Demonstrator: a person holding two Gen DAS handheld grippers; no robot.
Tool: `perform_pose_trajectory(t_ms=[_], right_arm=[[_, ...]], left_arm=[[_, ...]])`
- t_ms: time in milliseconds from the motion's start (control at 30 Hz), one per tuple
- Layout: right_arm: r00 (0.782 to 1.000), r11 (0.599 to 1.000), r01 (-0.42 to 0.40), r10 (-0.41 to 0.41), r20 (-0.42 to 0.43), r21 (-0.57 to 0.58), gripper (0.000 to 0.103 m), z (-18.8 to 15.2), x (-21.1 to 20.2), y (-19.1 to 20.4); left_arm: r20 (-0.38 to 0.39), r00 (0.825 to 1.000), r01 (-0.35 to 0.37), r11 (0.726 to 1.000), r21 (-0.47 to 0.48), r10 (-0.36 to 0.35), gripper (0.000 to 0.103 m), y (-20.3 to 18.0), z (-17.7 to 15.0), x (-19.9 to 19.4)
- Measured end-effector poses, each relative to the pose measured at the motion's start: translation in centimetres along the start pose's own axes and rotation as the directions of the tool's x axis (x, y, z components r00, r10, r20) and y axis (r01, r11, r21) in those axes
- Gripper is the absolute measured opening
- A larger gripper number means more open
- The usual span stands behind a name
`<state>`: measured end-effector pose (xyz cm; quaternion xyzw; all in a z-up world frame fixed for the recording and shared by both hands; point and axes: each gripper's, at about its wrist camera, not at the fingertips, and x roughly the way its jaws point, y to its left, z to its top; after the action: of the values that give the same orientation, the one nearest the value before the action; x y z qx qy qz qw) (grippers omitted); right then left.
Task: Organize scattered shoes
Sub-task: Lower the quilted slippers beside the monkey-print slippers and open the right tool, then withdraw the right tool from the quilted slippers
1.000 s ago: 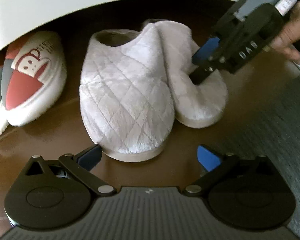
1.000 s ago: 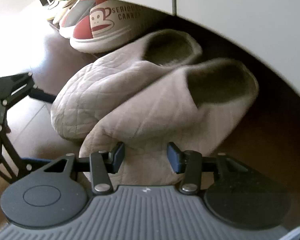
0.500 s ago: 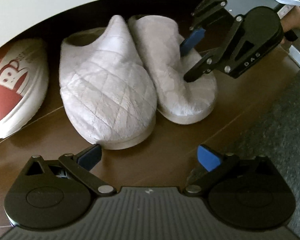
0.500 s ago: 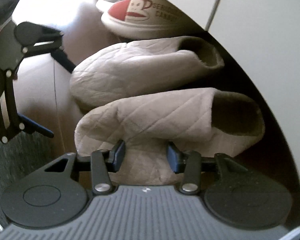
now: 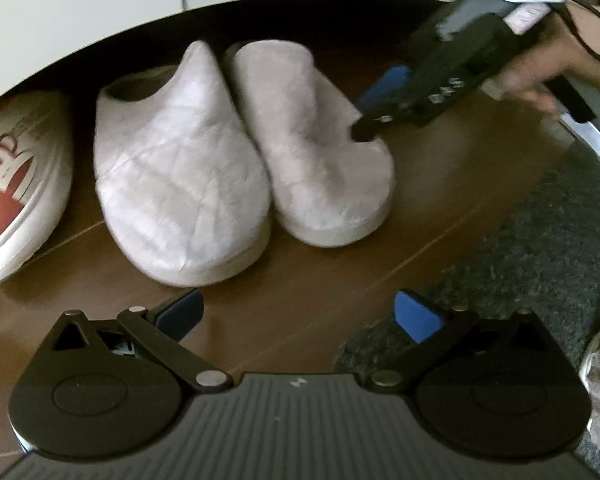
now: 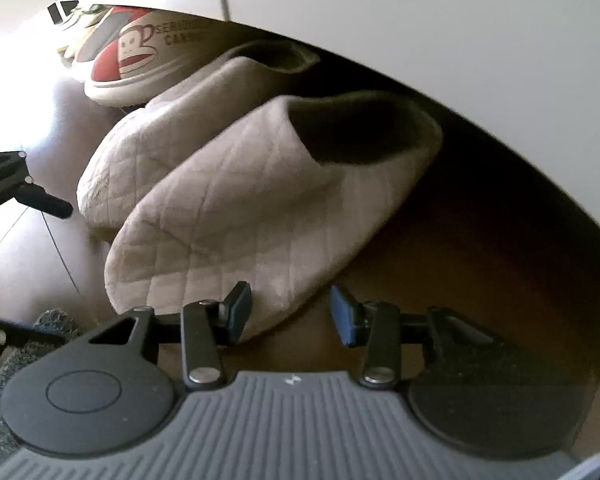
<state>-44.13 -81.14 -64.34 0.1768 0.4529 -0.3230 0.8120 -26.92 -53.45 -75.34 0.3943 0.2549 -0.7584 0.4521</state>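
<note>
Pale quilted plush slippers (image 5: pixel 180 168) (image 5: pixel 320 160): set as a pair, sides touching, heels under the white cabinet (image 5: pixel 80 12), frame centre | right tool (image 6: pixel 288 312): released, pads astride the nearer slipper's toe | left tool (image 5: pixel 300 312): released, held clear | red-and-white monkey-print sneaker (image 5: pixel 16 184): left edge, in the same row.

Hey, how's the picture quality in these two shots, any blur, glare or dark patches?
Left wrist view: right gripper and hand smeared by motion blur, slippers slightly soft. Right wrist view: floor blown out at upper left, deep shadow under the cabinet, fisheye bending its edge.
</note>
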Motion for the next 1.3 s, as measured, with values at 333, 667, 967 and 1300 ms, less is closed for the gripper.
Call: perform_pose_trajectory(t_ms=[333,667,967,1300], right_arm=[[0.996,0.997,0.074,-0.074,-0.053,0.004,0.038,-1.3,0.3,-0.8],[0.999,0.998,0.024,-0.025,-0.02,-0.064,0.038,0.6,1.0,0.8],[0.999,0.999,-0.052,0.051,-0.012,-0.015,0.042,1.1,0.1,3.2],[0.996,0.997,-0.074,0.075,-0.04,0.029,0.043,2.8,2.2,7.0]], left_arm=[[-0.002,1.0,-0.019,1.0,-0.013,0.019,0.103,-0.8,0.6,0.1],[0.0,0.998,-0.062,0.997,-0.038,0.062,0.103,0.9,2.4,1.0],[0.001,0.998,-0.067,0.996,-0.051,0.067,0.103,0.6,1.4,-1.3],[0.008,0.995,-0.104,0.993,-0.049,0.104,0.103,5.1,3.3,-2.1]])
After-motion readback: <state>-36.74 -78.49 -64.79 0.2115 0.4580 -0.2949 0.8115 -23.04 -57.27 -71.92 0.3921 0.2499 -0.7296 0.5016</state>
